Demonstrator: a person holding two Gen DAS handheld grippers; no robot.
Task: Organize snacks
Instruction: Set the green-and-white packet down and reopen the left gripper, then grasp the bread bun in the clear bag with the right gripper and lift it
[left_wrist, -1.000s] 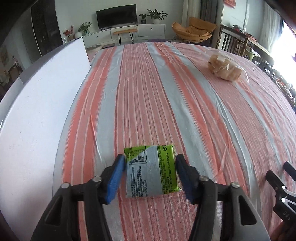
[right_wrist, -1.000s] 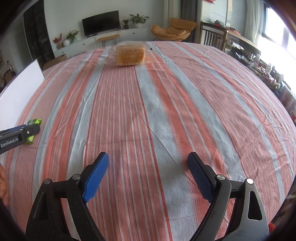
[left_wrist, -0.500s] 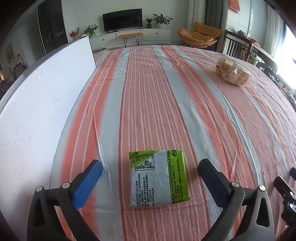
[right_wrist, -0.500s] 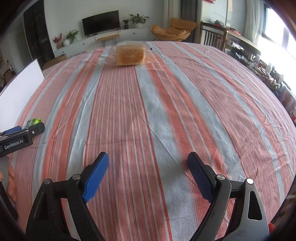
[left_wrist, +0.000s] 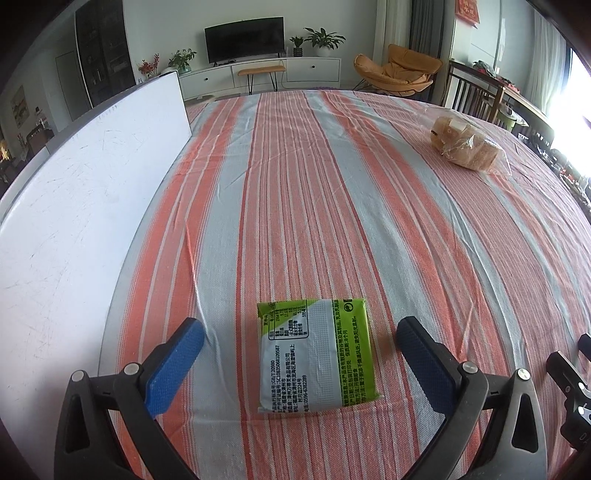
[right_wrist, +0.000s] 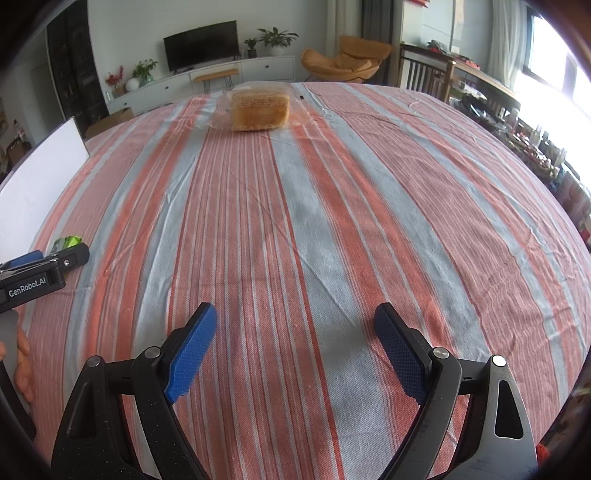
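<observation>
A flat green and silver snack packet (left_wrist: 317, 355) lies on the striped tablecloth (left_wrist: 332, 206), back side up. My left gripper (left_wrist: 301, 332) stands wide open around it, with a clear gap between each blue pad and the packet. A bagged loaf of bread (left_wrist: 466, 148) rests far off to the right; in the right wrist view the bread (right_wrist: 258, 110) lies straight ahead at the far edge. My right gripper (right_wrist: 295, 328) is open over bare cloth with nothing between its fingers. At that view's left edge the left gripper (right_wrist: 55, 258) hides most of the packet (right_wrist: 65, 243).
A white board (left_wrist: 85, 206) runs along the table's left edge. Part of the right gripper (left_wrist: 569, 373) shows at the left wrist view's lower right. A person's fingers (right_wrist: 22, 365) show at the right wrist view's left edge. Beyond the table are chairs and a TV cabinet.
My left gripper's jaws, close against the packet's sides a second ago, have spread wide and let it lie free. The packet stays on the cloth. The right gripper has not moved.
</observation>
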